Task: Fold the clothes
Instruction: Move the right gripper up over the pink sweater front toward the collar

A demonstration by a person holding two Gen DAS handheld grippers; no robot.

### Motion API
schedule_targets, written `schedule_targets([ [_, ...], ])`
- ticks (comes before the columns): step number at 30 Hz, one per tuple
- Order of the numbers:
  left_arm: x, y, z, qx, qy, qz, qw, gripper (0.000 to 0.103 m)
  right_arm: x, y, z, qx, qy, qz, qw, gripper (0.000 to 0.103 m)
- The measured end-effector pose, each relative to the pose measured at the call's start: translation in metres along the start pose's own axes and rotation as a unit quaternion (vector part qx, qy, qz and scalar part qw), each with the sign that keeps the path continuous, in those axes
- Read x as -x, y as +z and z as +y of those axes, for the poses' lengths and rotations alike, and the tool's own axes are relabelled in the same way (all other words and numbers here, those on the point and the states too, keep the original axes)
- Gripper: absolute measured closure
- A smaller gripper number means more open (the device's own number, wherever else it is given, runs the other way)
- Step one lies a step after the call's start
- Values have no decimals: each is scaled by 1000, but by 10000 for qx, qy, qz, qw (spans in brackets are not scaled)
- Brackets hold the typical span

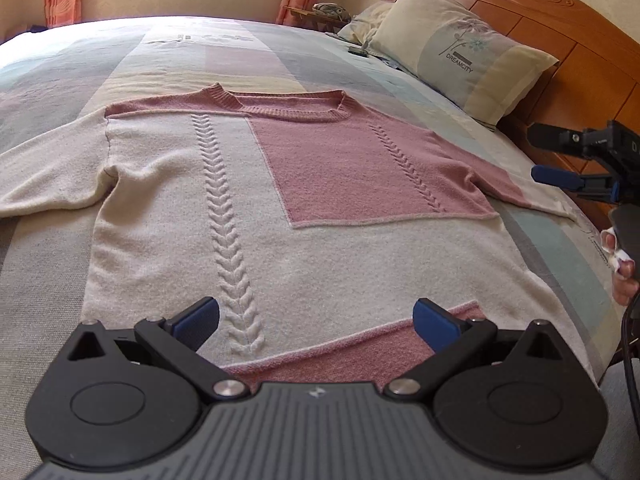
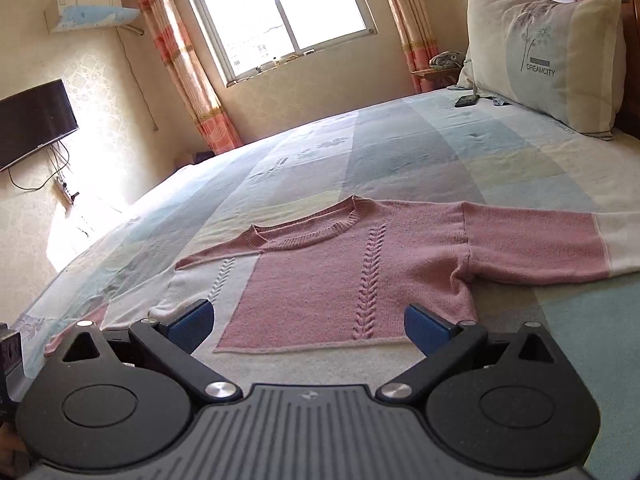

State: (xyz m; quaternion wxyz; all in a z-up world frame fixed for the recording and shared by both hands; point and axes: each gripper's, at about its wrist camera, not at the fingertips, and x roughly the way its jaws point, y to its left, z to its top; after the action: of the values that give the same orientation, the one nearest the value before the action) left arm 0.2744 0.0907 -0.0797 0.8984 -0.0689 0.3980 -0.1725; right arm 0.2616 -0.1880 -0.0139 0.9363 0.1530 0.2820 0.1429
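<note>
We are holding the left gripper (image 1: 316,322) and right gripper (image 2: 308,326) wide open and empty, low in each frame, over a pink-and-cream sweater (image 1: 256,200) lying seemingly flat mid-frame on the bed (image 1: 120,60)

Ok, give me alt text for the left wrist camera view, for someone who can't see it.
A pink and cream knit sweater lies flat, front up, sleeves spread, on a pastel patchwork bedspread. The open left gripper hovers over its hem, holding nothing. The right gripper shows at the right edge, open, near a pillow against a wooden headboard.
</note>
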Motion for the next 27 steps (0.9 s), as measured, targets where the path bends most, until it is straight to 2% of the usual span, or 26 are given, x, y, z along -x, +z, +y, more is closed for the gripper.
schedule_targets([
  [3, -2, 1, 4, 32, 40, 16, 10000, 1, -38, 30, -15, -258, -113, -42, 9996, 0],
  [7, -9, 2, 3, -89, 145, 36, 9998, 1, -100, 58, -37, -536, -286, 397, 9974, 0],
  [10, -15, 2, 4, -147, 231, 73, 9996, 1, -137, 57, -46, -631, -425, 898, 9931, 0],
  [14, -22, 3, 4, -191, 271, 145, 9993, 1, -171, 38, -55, -332, -781, 1148, 9898, 0],
  [15, -23, 4, 4, -191, 269, 140, 9994, 1, -177, 33, -60, -377, -777, 1197, 9891, 0],
  [17, -24, 6, 4, -140, 250, 116, 9995, 1, -177, 27, -62, -265, -732, 906, 9928, 0],
  [21, -24, 8, 3, -2, 178, 44, 9998, 1, -176, 33, -62, -190, -675, 989, 9926, 0],
  [25, -22, 6, 0, -129, 202, 34, 9997, 1, -165, 46, -67, -365, -629, 844, 9938, 0],
  [27, -24, 5, 1, -142, 214, 82, 9996, 1, -170, 47, -72, -385, -696, 950, 9923, 0],
])
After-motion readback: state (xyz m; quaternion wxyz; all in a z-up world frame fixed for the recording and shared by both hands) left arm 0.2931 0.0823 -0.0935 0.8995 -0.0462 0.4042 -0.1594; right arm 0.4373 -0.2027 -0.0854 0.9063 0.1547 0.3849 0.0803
